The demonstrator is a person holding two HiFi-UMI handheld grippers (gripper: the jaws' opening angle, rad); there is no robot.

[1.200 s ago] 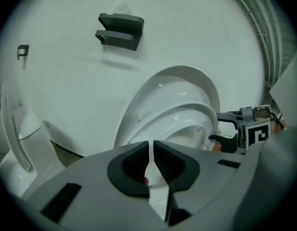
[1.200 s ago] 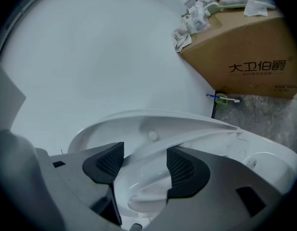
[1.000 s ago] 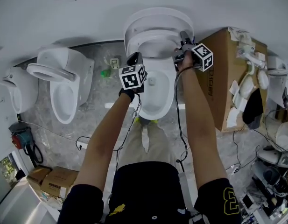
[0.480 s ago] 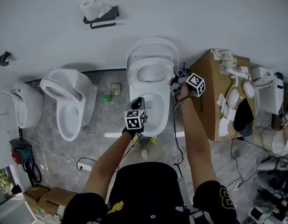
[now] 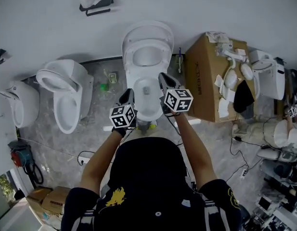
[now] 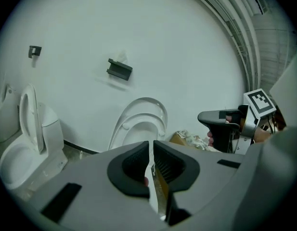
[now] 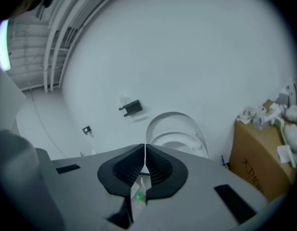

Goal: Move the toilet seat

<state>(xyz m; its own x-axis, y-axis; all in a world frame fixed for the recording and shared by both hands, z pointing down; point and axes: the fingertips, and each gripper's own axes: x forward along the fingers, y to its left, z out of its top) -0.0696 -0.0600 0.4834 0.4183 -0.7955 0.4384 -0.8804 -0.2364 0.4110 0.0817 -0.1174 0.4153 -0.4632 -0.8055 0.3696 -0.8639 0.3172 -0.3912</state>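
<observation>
The left gripper [image 6: 151, 150] is held closed: only a thin slit is left between its dark ribbed pads [image 6: 171, 161], and nothing is gripped between them. The right gripper [image 7: 145, 153] is likewise closed, its jaws having just been brought together, and nothing is caught between them. Both grippers are held side by side and near each other above the front of the toilet bowl [image 5: 147, 88], each pointed forward and somewhat downward towards the white wall [image 5: 211, 8].

The toilet seat [image 7: 178, 136] is seen raised, ahead of both sets of jaw tips and well apart from them. It is stood upright against the lid [image 5: 147, 29], which is leaned back towards the wall. Neither seat nor lid is touched by either gripper.

Beyond the seat, higher on the wall and to the left of the left gripper's line, a dark paper holder [image 5: 96, 5] with a roll on it is mounted. A second toilet [image 5: 66, 93], its seat also lifted, is found well to the left of the left gripper. A cardboard box [image 5: 203, 88] is placed to the right of the right gripper, near the bowl, with pale bits of packaging piled on top of it. The floor [image 5: 47, 143] below both grippers is laid in grey stone.
</observation>
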